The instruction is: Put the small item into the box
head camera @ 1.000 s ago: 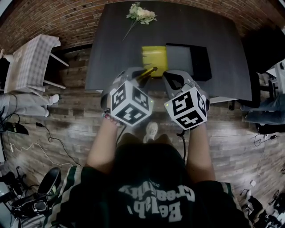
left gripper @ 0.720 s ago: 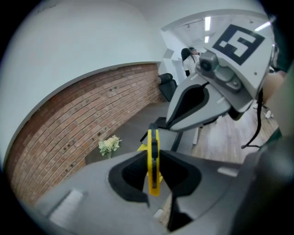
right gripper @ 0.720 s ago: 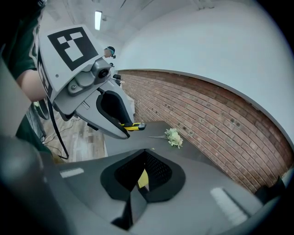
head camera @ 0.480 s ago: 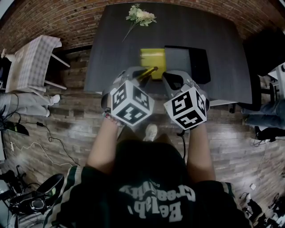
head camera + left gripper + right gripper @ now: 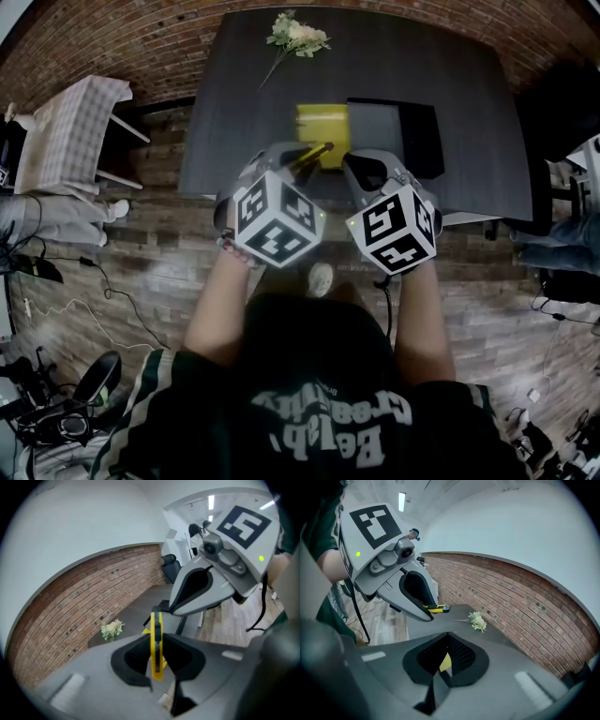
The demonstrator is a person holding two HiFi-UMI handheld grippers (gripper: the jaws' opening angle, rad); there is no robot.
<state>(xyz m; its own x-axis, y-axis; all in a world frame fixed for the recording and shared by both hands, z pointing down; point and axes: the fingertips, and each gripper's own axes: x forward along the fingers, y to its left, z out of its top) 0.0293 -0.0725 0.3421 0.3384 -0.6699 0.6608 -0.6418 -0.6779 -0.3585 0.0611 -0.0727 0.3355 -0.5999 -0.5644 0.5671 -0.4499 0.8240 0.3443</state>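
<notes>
A slim yellow-and-black utility knife stands on edge between the pads of my left gripper, which is shut on it. In the head view the knife sticks out of the left gripper over the table's near edge, just short of the yellow box. A dark grey tray or lid lies against the box's right side. My right gripper hovers beside the left one, jaws together and holding nothing. The right gripper view shows the left gripper and the knife tip.
The dark table carries a bunch of white flowers at its far edge. A chair with a checked cover stands to the left on the wooden floor. Cables and gear lie at the lower left.
</notes>
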